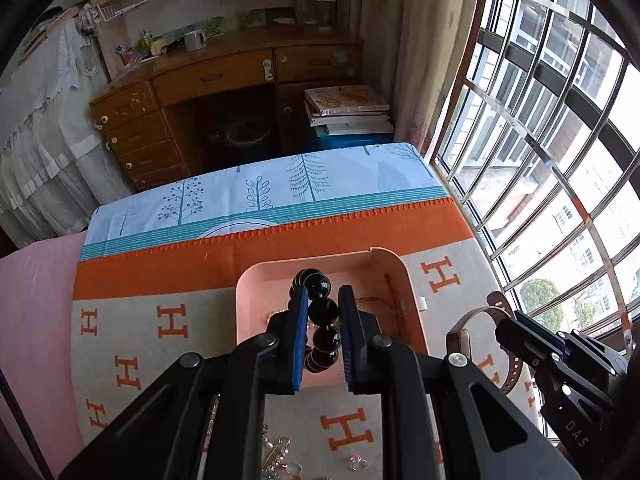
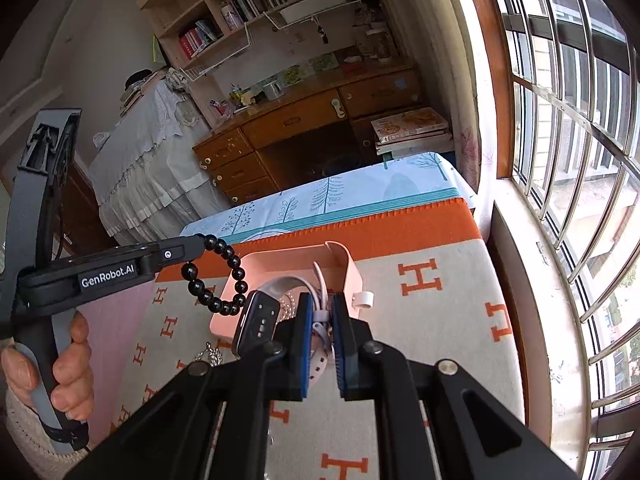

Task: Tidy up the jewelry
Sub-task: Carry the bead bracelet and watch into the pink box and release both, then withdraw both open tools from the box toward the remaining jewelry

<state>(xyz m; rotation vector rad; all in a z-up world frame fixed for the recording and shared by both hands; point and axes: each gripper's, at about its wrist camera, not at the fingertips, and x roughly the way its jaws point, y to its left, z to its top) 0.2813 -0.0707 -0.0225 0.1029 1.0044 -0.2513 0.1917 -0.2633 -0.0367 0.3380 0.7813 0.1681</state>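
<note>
My left gripper [image 1: 323,312] is shut on a black bead bracelet [image 1: 322,308] and holds it above the pink tray [image 1: 256,280]. In the right wrist view the bracelet [image 2: 218,276] hangs in a loop from the left gripper [image 2: 196,246] over the tray's near left corner [image 2: 240,264]. My right gripper [image 2: 322,320] is shut on the pale strap of a smartwatch [image 2: 260,320], whose dark case sticks out to the left. In the left wrist view the watch [image 1: 464,334] hangs from the right gripper [image 1: 506,330], right of the tray. A thin red string bracelet [image 1: 384,300] lies inside the tray.
The tray sits on an orange and cream blanket [image 1: 160,276] with H letters, over a tree-print cloth [image 1: 280,188]. Small rings and trinkets [image 1: 280,460] lie on the blanket near me. A silver chain [image 2: 210,354] lies left of the watch. A barred window [image 1: 560,160] stands at the right.
</note>
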